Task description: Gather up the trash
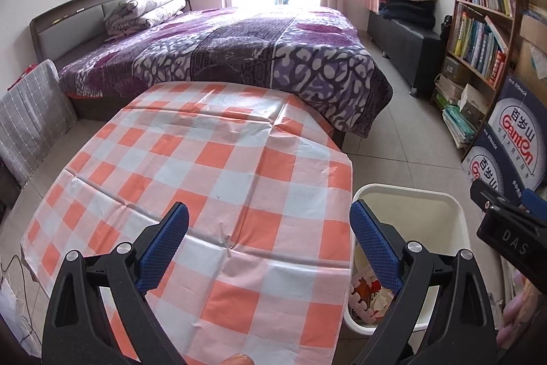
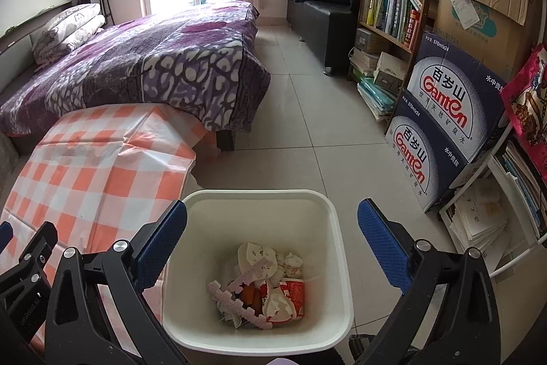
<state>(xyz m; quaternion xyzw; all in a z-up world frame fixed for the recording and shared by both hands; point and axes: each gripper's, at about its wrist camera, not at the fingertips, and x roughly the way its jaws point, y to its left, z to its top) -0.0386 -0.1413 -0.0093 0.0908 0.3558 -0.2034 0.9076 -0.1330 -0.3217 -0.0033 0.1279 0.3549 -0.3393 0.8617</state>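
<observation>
A white trash bin (image 2: 328, 228) stands on the floor beside a table with an orange and white checked cloth (image 1: 212, 173). The bin holds crumpled paper (image 2: 290, 262), a pink foam strip (image 2: 239, 293) and a red wrapper (image 2: 294, 293). My right gripper (image 2: 273, 245) is open and empty, directly above the bin. My left gripper (image 1: 270, 248) is open and empty above the table's right edge, with the bin (image 1: 458, 218) to its right. The cloth shows nothing lying on it.
A bed with a purple cover (image 1: 239, 50) stands behind the table. Stacked water cartons (image 2: 448, 125) and a bookshelf (image 2: 393, 5) line the right wall. Tiled floor (image 2: 301, 98) runs between the bed and the shelf. The right gripper's body (image 1: 506, 228) shows in the left view.
</observation>
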